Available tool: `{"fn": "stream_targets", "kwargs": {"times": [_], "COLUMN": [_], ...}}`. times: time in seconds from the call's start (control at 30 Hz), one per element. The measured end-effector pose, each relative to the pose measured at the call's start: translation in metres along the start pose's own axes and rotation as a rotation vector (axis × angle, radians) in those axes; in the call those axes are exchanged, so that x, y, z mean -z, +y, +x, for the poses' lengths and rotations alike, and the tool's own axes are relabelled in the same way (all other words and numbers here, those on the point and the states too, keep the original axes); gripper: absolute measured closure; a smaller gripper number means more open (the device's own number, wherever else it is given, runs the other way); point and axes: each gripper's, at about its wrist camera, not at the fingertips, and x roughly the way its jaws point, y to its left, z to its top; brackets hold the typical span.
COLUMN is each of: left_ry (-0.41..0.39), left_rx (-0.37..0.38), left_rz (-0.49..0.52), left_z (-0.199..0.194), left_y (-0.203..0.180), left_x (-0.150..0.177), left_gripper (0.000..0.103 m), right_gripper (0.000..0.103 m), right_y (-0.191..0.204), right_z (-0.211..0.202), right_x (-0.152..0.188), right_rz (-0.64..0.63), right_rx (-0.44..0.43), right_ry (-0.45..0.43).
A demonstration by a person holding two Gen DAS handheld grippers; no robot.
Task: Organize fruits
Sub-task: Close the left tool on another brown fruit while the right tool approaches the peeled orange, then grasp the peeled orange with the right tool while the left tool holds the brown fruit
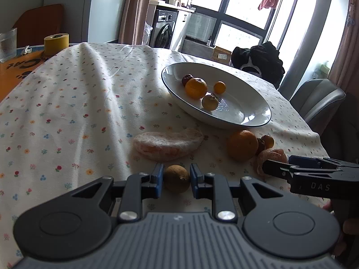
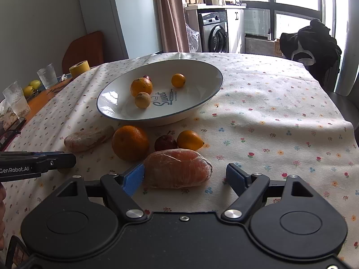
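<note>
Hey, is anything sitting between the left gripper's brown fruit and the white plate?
Yes. The peeled citrus piece lies on the cloth straight ahead of the brown fruit, between the left gripper and the plate; lifting over it should clear.

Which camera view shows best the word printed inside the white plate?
The right wrist view. There the white plate tilts toward the camera and the blue word "Sweet" reads clearly beside the small yellowish fruit. In the left wrist view the same plate lies at a flat angle, and the print is only a faint mark, not readable.
</note>
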Motion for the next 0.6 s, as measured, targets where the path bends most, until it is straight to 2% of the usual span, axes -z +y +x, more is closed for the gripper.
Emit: {"fn": "stream_targets", "kwargs": {"times": [0.1,0.17,0.2,0.5,0.6], "left_ry": [-0.012,-0.016,-0.017,-0.022,-0.024], "left_rx": [-0.004,-0.006,-0.006,-0.015,-0.017], "left_rz": [0.0,-0.002,-0.004,-0.021,-0.03], "left_z": [-0.004,-0.005,-0.005,-0.007,-0.008], "left_y": [0.003,0.004,0.004,0.012,0.015], "left_x": [-0.002,-0.003,-0.004,-0.003,-0.003], "left_gripper": [0.08,0.08,0.08,0.08,0.08], "right_gripper": [0.023,0.011,0.01,0.01,0.014], "right_y": [0.002,0.006,0.008,0.02,0.025], "right_z": [-0.002,-0.001,-0.001,0.01,0.011], "right_x": [-0.002,-0.002,-0.001,0.002,0.004], "right_rz": [0.013,0.004,-0.006,-0.088,-0.128], "right_rx": [-0.023,-0.02,-0.018,0.034,0.063], "right_ry": [0.006,0.007,0.004,0.015,0.017]}}
